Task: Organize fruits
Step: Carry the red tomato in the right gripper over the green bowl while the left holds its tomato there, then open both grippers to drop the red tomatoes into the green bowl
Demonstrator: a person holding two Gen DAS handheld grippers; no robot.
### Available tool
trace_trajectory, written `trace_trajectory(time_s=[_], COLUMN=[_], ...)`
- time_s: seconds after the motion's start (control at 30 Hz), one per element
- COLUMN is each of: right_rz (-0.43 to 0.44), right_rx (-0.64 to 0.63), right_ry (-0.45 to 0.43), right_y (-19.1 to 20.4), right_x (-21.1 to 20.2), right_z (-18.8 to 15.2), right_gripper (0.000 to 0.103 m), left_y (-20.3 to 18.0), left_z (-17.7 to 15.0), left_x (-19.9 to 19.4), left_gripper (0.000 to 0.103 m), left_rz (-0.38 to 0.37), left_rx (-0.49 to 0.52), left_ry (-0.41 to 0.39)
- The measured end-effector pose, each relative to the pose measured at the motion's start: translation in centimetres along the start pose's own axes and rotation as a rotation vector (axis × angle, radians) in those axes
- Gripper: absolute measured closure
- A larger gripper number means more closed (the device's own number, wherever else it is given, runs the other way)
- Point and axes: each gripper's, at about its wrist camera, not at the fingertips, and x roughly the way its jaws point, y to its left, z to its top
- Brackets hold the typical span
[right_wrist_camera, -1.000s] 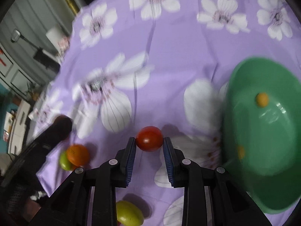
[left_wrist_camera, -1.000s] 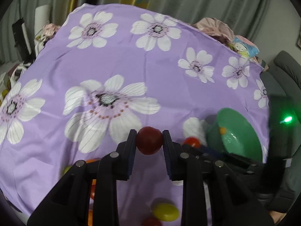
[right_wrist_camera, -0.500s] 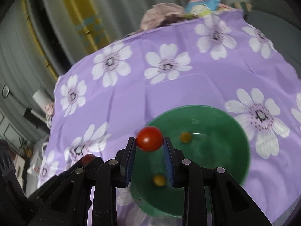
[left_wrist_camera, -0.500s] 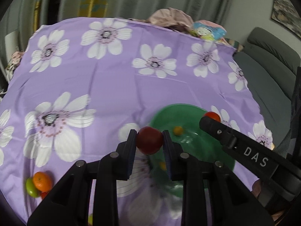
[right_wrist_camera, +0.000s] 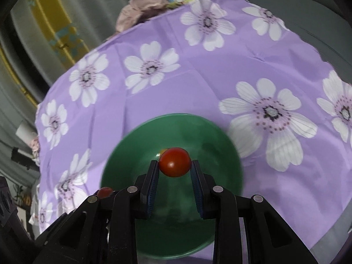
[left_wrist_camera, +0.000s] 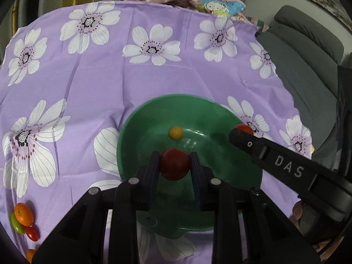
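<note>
My left gripper (left_wrist_camera: 175,164) is shut on a dark red fruit (left_wrist_camera: 175,164) and holds it over the green bowl (left_wrist_camera: 136,132). My right gripper (right_wrist_camera: 175,162) is shut on a bright red tomato (right_wrist_camera: 175,162) above the same bowl (right_wrist_camera: 123,149). The right gripper also shows in the left wrist view (left_wrist_camera: 241,132), over the bowl's right rim. A small yellow fruit (left_wrist_camera: 175,132) lies in the bowl. Loose fruits lie at the cloth's left edge: an orange one (left_wrist_camera: 23,213), a green one (left_wrist_camera: 17,225) and a red one (left_wrist_camera: 32,233).
The purple flowered cloth (left_wrist_camera: 110,77) covers the table. A grey sofa (left_wrist_camera: 308,50) stands to the right. Crumpled cloth and a cartoon pillow (left_wrist_camera: 220,3) lie beyond the far edge. Curtains hang behind.
Both grippers have moved right from the loose fruits to above the green bowl, each still holding its red fruit. The bowl now sits under both.
</note>
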Motion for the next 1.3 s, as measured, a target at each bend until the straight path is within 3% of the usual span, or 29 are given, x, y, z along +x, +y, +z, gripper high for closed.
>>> trace_trajectory(time_s=[0.4,0.6,0.63,0.73,0.8,0.87,1.07,1.3], right_rz=[-0.056,-0.072,-0.073,-0.077,-0.055,-0.038,0.024,0.16], right_rx=[-0.027,-0.022,-0.022,-0.032,-0.029,-0.036,-0.063,-0.126], right_ry=[0.072,0.088,0.087,0.084,0.069,0.047,0.001,-0.003], right_y=[-0.3,-0.6,-0.6,-0.4,-0.3,-0.1,1.6,4.7], right_x=[2.0,2.5,2.5,2.2,1.7,1.2,-0.4,-1.3], right_z=[-0.2,-0.2,-0.2,-0.2,-0.2,-0.3,-0.3,-1.1], right_gripper=[0.072,0.072,0.072,0.072,0.064,0.05,0.049,0.048], left_y=[-0.3,-0.2,-0.2,-0.3,-0.1,0.2,1.6,6.7], left_z=[-0.8,-0.9,-0.9,-1.0,-0.9,-0.8,-1.2,-2.5], left_x=[2.4,2.8,2.7,2.0,1.3,0.3,-3.2,-8.2], left_gripper=[0.076,0.076,0.076,0.062,0.062,0.061,0.053,0.048], left_rz=[0.019,0.035,0.037,0.049,0.046,0.031,0.076,0.226], left_rx=[-0.001,-0.006,-0.003,0.008,-0.004,-0.015,-0.037,-0.082], left_ry=[0.08,0.078,0.073,0.036,0.026,0.008,-0.066,-0.172])
